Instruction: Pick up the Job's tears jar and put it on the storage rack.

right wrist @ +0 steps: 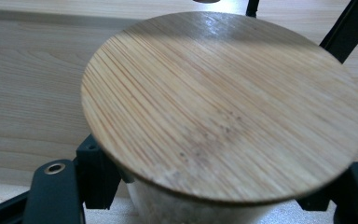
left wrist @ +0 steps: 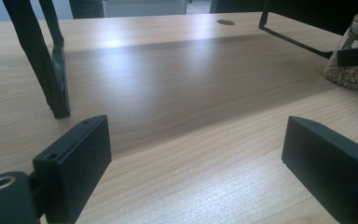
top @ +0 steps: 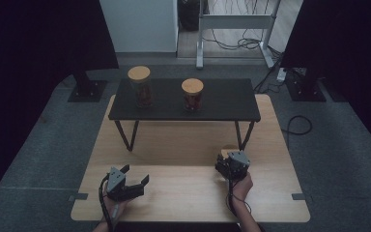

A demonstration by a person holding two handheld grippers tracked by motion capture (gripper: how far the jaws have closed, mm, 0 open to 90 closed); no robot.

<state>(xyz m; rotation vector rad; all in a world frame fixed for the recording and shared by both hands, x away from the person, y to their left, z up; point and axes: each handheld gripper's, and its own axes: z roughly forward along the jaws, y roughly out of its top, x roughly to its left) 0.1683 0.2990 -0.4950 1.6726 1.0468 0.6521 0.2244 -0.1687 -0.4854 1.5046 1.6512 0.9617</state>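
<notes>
A glass jar with a round bamboo lid [right wrist: 223, 102] stands on the wooden table [top: 183, 193] at the right, near a leg of the black shelf. My right gripper [right wrist: 205, 205] is shut on the jar just under the lid, one jaw on each side. In the high view the right gripper [top: 229, 163] covers most of the jar [top: 228, 151]. The left gripper view shows that jar [left wrist: 354, 74] off to the right, holding pale grains. My left gripper [top: 136, 175] rests low over the table's front left, open, with bare wood between its jaws [left wrist: 203, 158].
A low black shelf [top: 222, 104] stands across the back of the table on thin black legs [left wrist: 51, 70]. Two more bamboo-lidded jars [top: 140, 87] [top: 192, 94] stand on it. Dark stands flank the table on the grey floor.
</notes>
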